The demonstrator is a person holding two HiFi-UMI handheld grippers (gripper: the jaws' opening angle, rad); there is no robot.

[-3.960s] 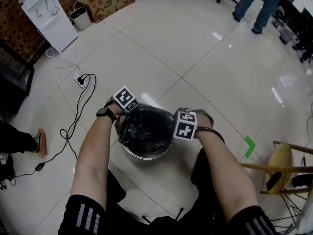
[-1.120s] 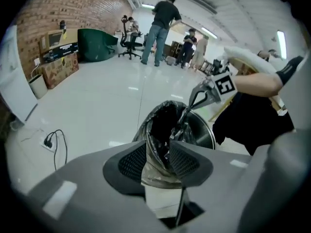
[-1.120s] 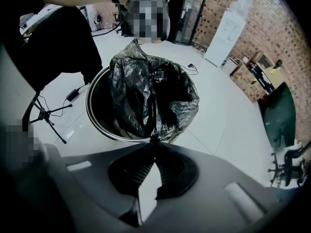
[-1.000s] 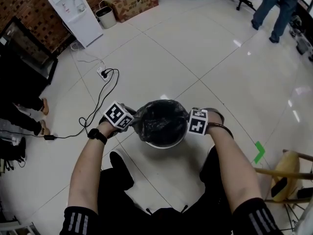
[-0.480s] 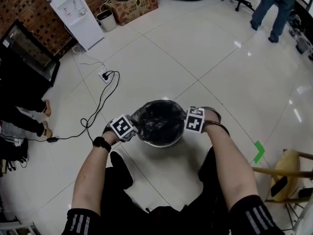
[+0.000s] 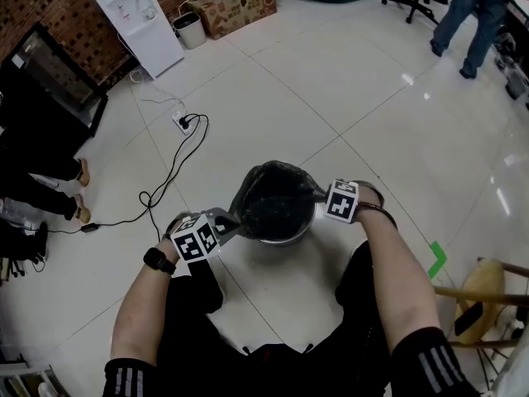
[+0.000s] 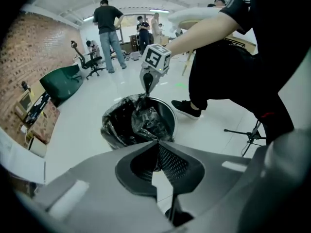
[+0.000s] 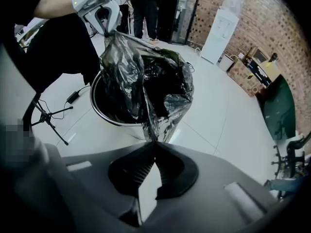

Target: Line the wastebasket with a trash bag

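A: Where is the bag?

B: The trash bag (image 6: 273, 201) is in the wastebasket (image 6: 283, 238). Its body hangs down inside and its mouth is drawn up above the rim.

A: And the tools?

B: Both are clenched on plastic. The left gripper (image 7: 156, 141) has its jaws pinched together on one edge of the bag's mouth, and the right gripper (image 8: 155, 141) pinches the opposite edge.

A: Which way does the basket lie from each?

B: That's the crux. The mouth is stretched in a line from one gripper to the other, across the basket. The right one sits just beside the rim on its own side. The left one stands out past the rim on the near-left, with the plastic running taut from its tip back to the basket.

A: So what comes next?

B: I'd judge each edge must go outward and down over the rim on its own side. The right is nearer — the left has more plastic to lay down.
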